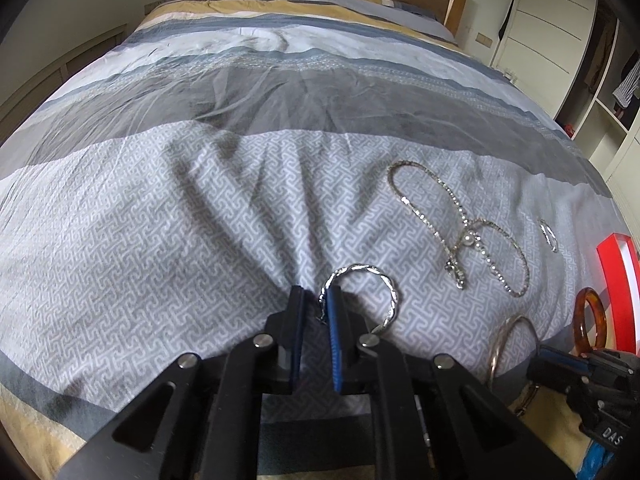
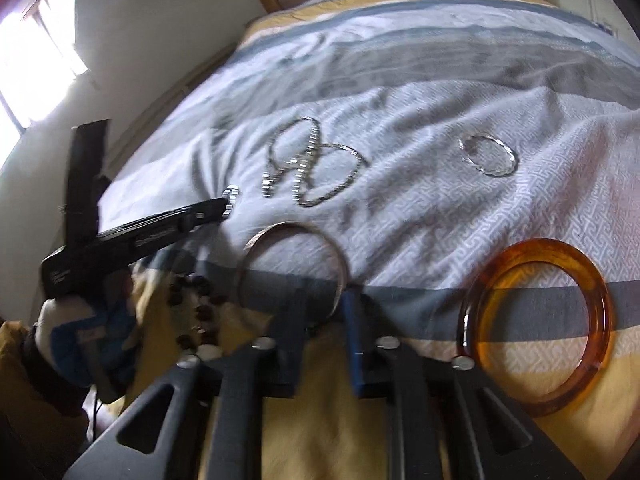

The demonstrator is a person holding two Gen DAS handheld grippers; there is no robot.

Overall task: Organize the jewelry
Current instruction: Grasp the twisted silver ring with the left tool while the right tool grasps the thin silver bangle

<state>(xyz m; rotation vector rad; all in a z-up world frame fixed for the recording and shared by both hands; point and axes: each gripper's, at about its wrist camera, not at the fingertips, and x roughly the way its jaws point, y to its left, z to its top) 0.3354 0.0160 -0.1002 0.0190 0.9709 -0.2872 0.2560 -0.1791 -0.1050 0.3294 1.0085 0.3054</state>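
Observation:
My left gripper (image 1: 316,300) is nearly shut at the left end of a twisted silver bangle (image 1: 380,292) lying on the bedspread; the right pad (image 1: 332,320) touches it, and grip is unclear. In the right wrist view the left gripper (image 2: 228,200) tips sit at that bangle's end (image 2: 231,194). My right gripper (image 2: 324,312) is open around the rim of a plain metal bangle (image 2: 292,232). An amber bangle (image 2: 536,332) lies to its right. A rhinestone necklace (image 1: 460,224) and a small ring (image 1: 549,235) lie further right.
A red box (image 1: 616,288) stands at the right edge of the bed. Another twisted silver hoop (image 2: 488,156) lies farther up the bed. Dark wooden beads (image 2: 196,312) lie by the left hand. A wardrobe (image 1: 560,20) stands to the right.

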